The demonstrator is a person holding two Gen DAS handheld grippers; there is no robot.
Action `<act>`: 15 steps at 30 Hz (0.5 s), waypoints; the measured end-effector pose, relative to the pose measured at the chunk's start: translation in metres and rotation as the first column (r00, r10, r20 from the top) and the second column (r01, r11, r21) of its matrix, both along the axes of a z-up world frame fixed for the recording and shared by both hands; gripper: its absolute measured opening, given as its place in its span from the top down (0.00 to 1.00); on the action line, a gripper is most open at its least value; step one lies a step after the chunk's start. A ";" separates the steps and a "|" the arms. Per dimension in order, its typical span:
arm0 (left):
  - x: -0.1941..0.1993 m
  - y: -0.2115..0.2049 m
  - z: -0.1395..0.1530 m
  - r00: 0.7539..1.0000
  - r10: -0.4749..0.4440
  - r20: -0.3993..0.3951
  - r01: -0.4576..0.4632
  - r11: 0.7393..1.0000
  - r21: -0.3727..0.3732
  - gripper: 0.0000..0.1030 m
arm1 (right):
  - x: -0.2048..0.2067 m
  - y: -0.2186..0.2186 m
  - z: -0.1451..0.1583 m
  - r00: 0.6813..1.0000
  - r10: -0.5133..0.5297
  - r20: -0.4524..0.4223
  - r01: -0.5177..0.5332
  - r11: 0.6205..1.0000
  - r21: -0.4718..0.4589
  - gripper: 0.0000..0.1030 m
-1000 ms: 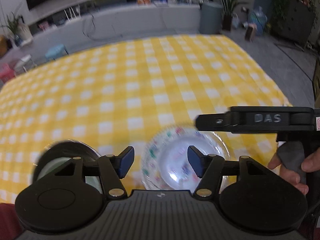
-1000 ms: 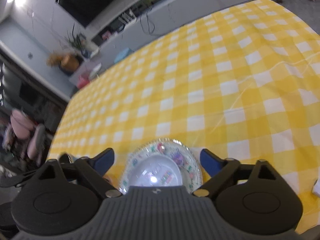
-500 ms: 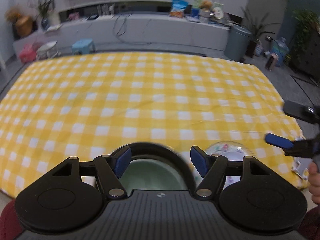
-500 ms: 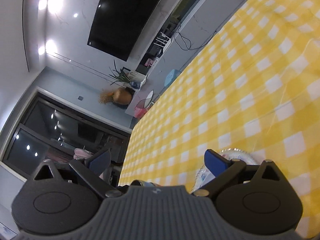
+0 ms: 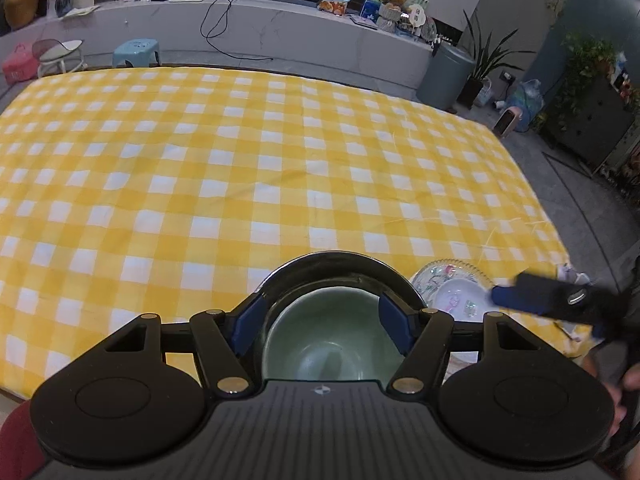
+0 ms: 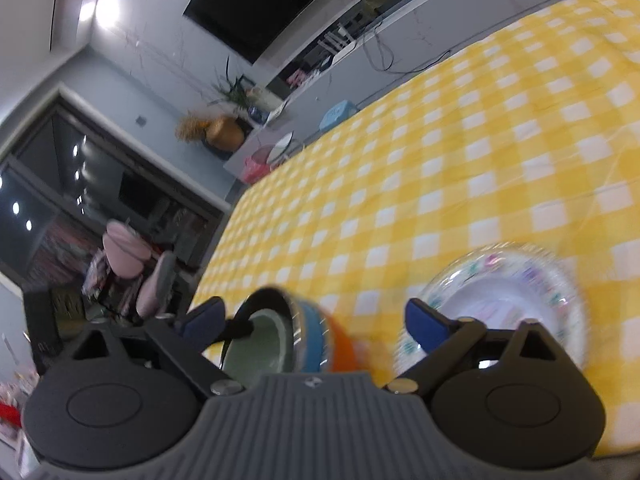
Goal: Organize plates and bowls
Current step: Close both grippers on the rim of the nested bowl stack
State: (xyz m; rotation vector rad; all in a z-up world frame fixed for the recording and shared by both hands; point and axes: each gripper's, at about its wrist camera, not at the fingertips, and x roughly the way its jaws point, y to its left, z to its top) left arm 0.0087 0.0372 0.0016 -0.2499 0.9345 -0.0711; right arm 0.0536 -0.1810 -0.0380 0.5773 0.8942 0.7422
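A dark-rimmed bowl (image 5: pixel 326 336) with a pale green inside sits at the near edge of the yellow checked table (image 5: pixel 240 168). My left gripper (image 5: pixel 322 322) is open, with a blue pad on either side of the bowl. In the right wrist view the bowl (image 6: pixel 280 340) shows a blue and orange outside. A glass plate with a coloured pattern (image 5: pixel 452 286) lies just right of the bowl; it also shows in the right wrist view (image 6: pixel 508 304). My right gripper (image 6: pixel 316 322) is open and empty, above the gap between bowl and plate.
Most of the tablecloth beyond the dishes is bare. A long grey bench (image 5: pixel 260 28) with snack bags and cables runs behind the table. A grey bin (image 5: pixel 444 76) and potted plants stand at the back right. A blue stool (image 5: pixel 136 50) stands at the back left.
My left gripper swung left from the plate to the bowl and now straddles it. My right gripper lifted off the plate, tilted up, then came back down between bowl and plate.
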 end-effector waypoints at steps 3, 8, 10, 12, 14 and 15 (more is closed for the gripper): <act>-0.007 0.007 0.005 1.000 -0.026 0.007 0.026 0.999 0.034 0.25 | -0.012 0.029 0.001 1.000 0.007 0.005 -0.007 0.997 -0.072 0.26; -0.009 0.026 0.004 0.999 0.032 0.010 -0.033 0.998 0.053 0.24 | -0.021 0.059 -0.010 1.000 0.000 0.003 0.000 0.985 -0.172 0.27; -0.005 0.036 -0.004 0.998 0.054 -0.020 -0.054 0.998 0.011 0.24 | -0.024 0.065 -0.014 1.000 -0.013 0.004 0.013 0.977 -0.214 0.29; 0.000 0.042 -0.012 0.998 0.057 -0.040 -0.058 0.998 -0.001 0.24 | -0.024 0.069 -0.017 0.999 -0.038 -0.009 0.034 0.970 -0.242 0.29; 0.004 0.044 -0.020 0.998 0.051 -0.028 -0.051 0.999 -0.011 0.24 | -0.020 0.071 -0.021 0.999 -0.035 -0.029 0.027 0.968 -0.250 0.31; 0.006 0.045 -0.025 0.999 0.045 -0.027 -0.045 0.999 -0.028 0.22 | -0.019 0.073 -0.023 0.999 -0.025 -0.035 0.015 0.969 -0.247 0.31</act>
